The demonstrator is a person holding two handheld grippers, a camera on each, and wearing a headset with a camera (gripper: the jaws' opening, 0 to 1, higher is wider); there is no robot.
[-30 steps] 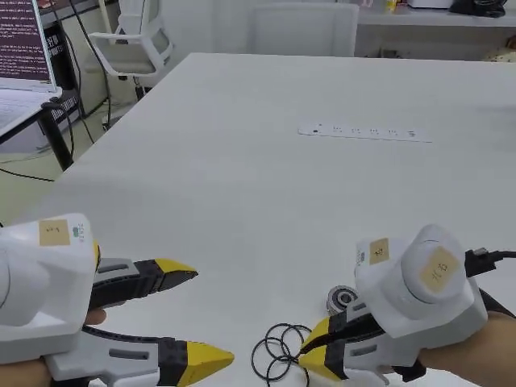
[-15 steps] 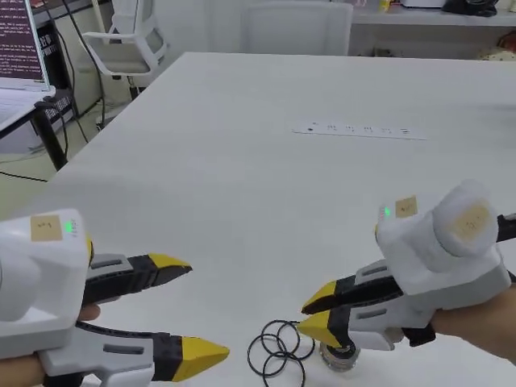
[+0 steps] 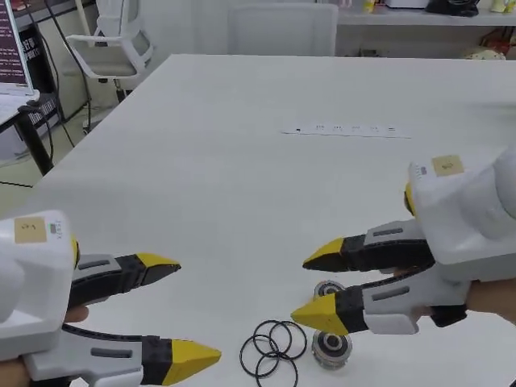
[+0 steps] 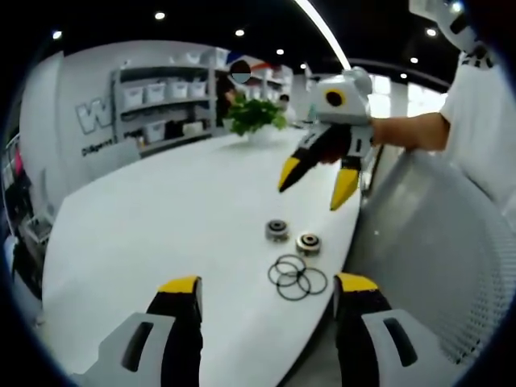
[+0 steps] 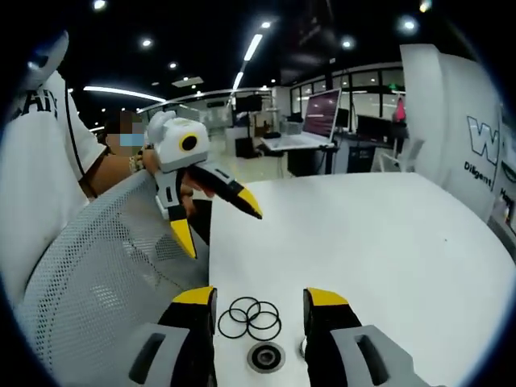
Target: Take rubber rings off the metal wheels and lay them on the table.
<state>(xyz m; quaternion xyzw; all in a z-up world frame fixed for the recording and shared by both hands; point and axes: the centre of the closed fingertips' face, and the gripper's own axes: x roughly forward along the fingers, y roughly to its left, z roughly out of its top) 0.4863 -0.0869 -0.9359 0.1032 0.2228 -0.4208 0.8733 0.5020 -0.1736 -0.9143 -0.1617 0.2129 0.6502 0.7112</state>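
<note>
**A:** What lies between the two grippers?

**B:** A loose cluster of black rubber rings (image 3: 272, 348), overlapping one another and flat on the table (image 3: 242, 161) near its front edge. Just to their right stands the nearer wheel (image 3: 331, 345). The farther wheel (image 3: 326, 288) sits just behind it, partly hidden in the head view by the right gripper's lower jaw.

**A:** And the grippers themselves?

**B:** The left gripper (image 3: 193, 309) hovers to the left of the rings with its jaws spread wide, holding nothing. The right gripper (image 3: 305, 286) hangs above the wheels, clear of the tabletop, its jaws also apart and empty. Neither touches a ring or a wheel.

**A:** What else is on the surface?

**B:** The tabletop is white and matte. A white power strip (image 3: 343, 129) lies well beyond the wheels, toward the far end.

**A:** And the room?

**B:** A white office chair (image 3: 109, 48) stands past the table's left corner, and a lit monitor (image 3: 12, 40) sits on a neighbouring desk. The left gripper view shows a green plant (image 4: 251, 113) at the table's far end, shelves (image 4: 161, 93) of bins along the wall, and a mesh chair back (image 4: 435, 242) close to the front edge. Spotlights dot the dark ceiling.
</note>
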